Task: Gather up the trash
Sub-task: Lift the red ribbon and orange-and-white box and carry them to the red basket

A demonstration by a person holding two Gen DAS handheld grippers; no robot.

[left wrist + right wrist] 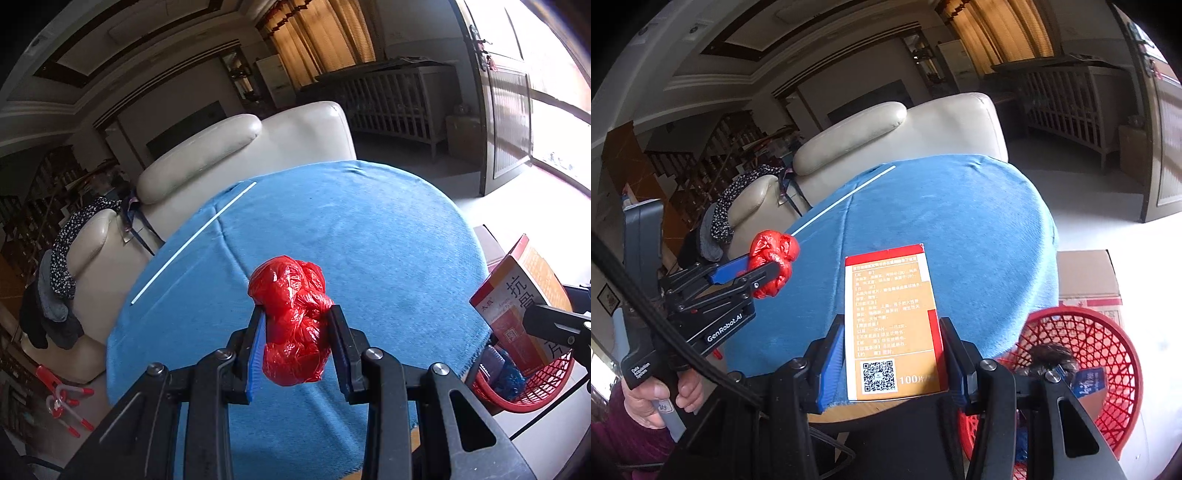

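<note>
My left gripper (297,317) is shut on a crumpled red plastic bag (293,321) and holds it above the blue-covered round table (369,229). The bag (772,258) and the left gripper (764,260) also show in the right wrist view, at the table's left edge. My right gripper (892,328) is shut on an orange and red medicine box (892,321), held upright over the table's near edge. The box (517,299) shows at the right in the left wrist view. A thin white straw (192,243) lies along the table's far left side.
A red mesh basket (1108,354) stands on the floor at the table's right, with blue and dark items inside; it also shows in the left wrist view (535,384). A cardboard box (1086,277) sits behind it. A cream sofa (240,155) stands beyond the table.
</note>
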